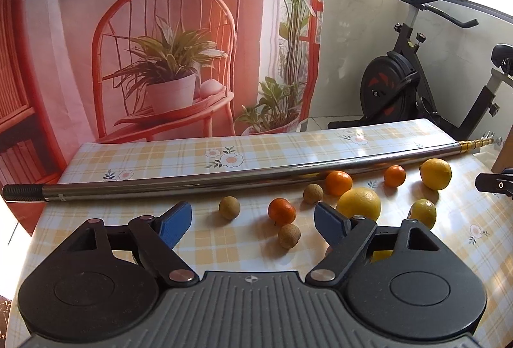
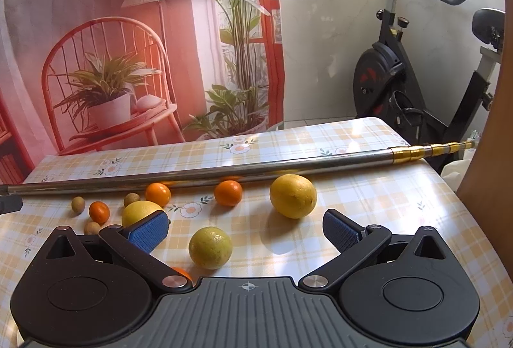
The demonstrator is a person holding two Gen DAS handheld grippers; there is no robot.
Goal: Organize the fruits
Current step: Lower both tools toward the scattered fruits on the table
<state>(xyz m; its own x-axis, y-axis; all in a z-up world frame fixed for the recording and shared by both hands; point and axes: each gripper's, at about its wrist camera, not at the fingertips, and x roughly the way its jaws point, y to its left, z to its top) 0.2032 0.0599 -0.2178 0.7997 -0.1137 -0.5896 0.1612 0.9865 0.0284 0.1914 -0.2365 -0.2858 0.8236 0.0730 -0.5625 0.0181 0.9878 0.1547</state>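
Loose fruit lies on the checked tablecloth in front of a metal pole. In the left wrist view my left gripper point(image 1: 253, 224) is open and empty above a small brown longan point(image 1: 289, 236) and a tangerine point(image 1: 281, 211). Another longan point(image 1: 229, 207), a large yellow citrus point(image 1: 359, 203) and a lemon point(image 1: 435, 173) lie around. In the right wrist view my right gripper point(image 2: 246, 234) is open and empty, with a green-yellow lime point(image 2: 210, 247) between its fingers. A yellow lemon point(image 2: 292, 195) and a tangerine point(image 2: 228, 193) lie beyond.
A long steel pole point(image 1: 205, 181) with a brass end point(image 2: 426, 151) lies across the table point(image 2: 368, 187) behind the fruit. An exercise bike point(image 2: 404, 85) stands past the table's far right edge. A printed curtain hangs behind.
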